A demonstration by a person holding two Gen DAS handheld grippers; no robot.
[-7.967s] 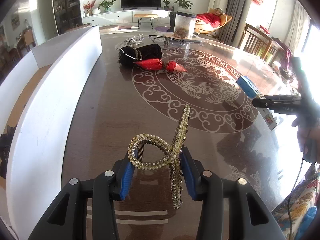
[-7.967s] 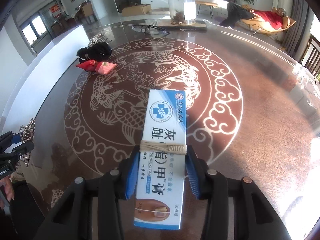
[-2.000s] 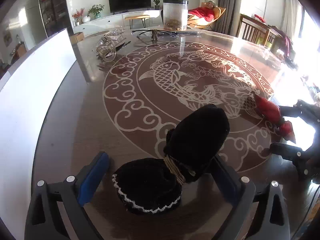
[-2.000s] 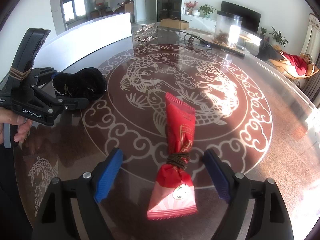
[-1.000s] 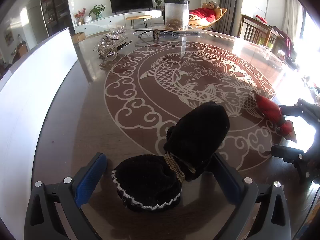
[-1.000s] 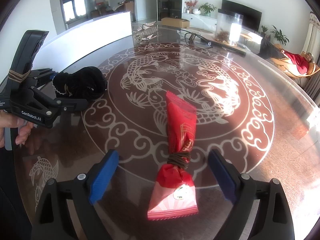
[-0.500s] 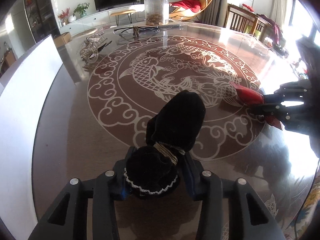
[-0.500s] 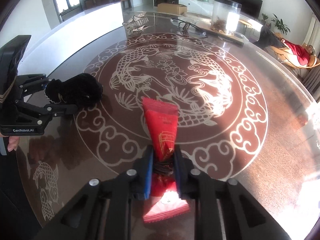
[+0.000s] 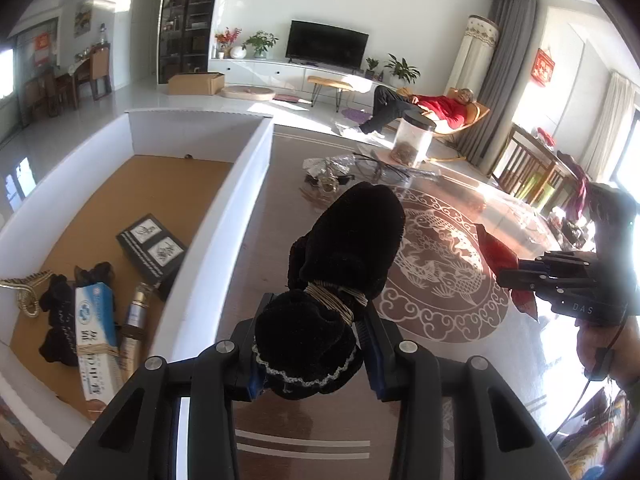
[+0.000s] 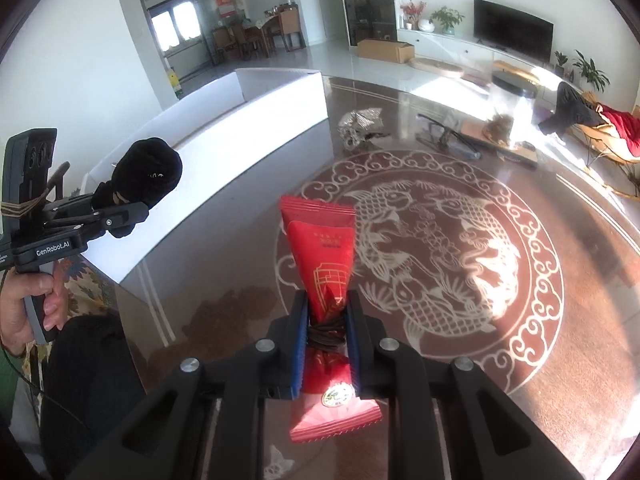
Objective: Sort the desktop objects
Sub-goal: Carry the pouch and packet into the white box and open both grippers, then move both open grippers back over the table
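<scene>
1. The left hand-held gripper (image 9: 310, 354) is clenched on the black velvet pouch (image 9: 340, 264) at its tied neck and holds it off the desk (image 9: 280, 240), just beside the white box (image 9: 224, 216). Its jaws have just been closing, with the pouch between them.
2. The right hand-held gripper (image 10: 326, 344) is clamped on the red packet (image 10: 320, 264) at its bound waist, and the packet is raised above the desk's fish pattern.
3. The step in hand is judged to be carrying both to the box, where a toothpaste-like carton (image 9: 94, 328) and a dark case (image 9: 154, 250) already lie.
4. The pouch's heavy end droops forward, so it should clear the box wall well before being lowered.
5. Each piece is best released low over a bare patch of the box floor.
6. The 2 grippers should go in 1 at a time, so they do not collide.
</scene>
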